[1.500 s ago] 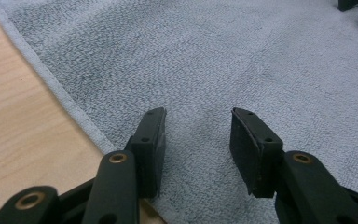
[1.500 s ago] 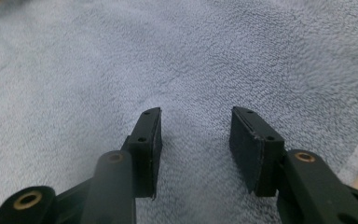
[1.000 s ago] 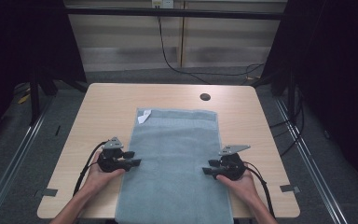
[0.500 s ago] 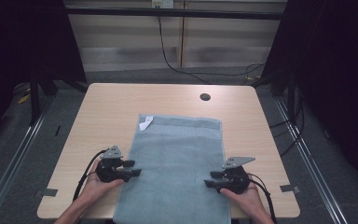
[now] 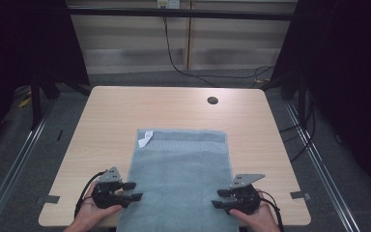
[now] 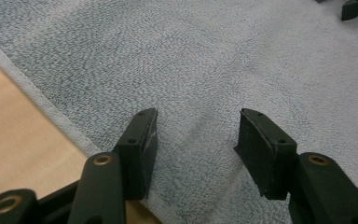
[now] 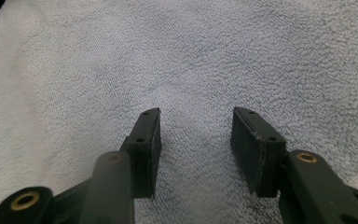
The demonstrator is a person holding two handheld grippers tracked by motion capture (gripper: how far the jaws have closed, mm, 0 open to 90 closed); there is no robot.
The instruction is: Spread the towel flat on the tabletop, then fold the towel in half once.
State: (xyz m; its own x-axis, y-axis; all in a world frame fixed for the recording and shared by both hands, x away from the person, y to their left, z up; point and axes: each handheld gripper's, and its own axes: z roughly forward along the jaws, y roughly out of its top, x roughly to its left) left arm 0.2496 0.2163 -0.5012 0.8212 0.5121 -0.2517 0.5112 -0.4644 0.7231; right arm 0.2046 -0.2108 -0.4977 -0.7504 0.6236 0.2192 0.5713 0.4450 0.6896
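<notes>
Towel (image 5: 178,179) long axis runs away from person; left gripper (image 5: 129,191) and right gripper (image 5: 219,199) flank its near end, both jaws apart, just been opening, gripping nothing.

L (image 5: 131,191) + R gripper (image 5: 221,198) fingers apart

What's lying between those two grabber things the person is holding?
In the high view, the near end of the blue-grey towel fills the stretch between the left gripper and the right gripper; nothing else lies there.
</notes>
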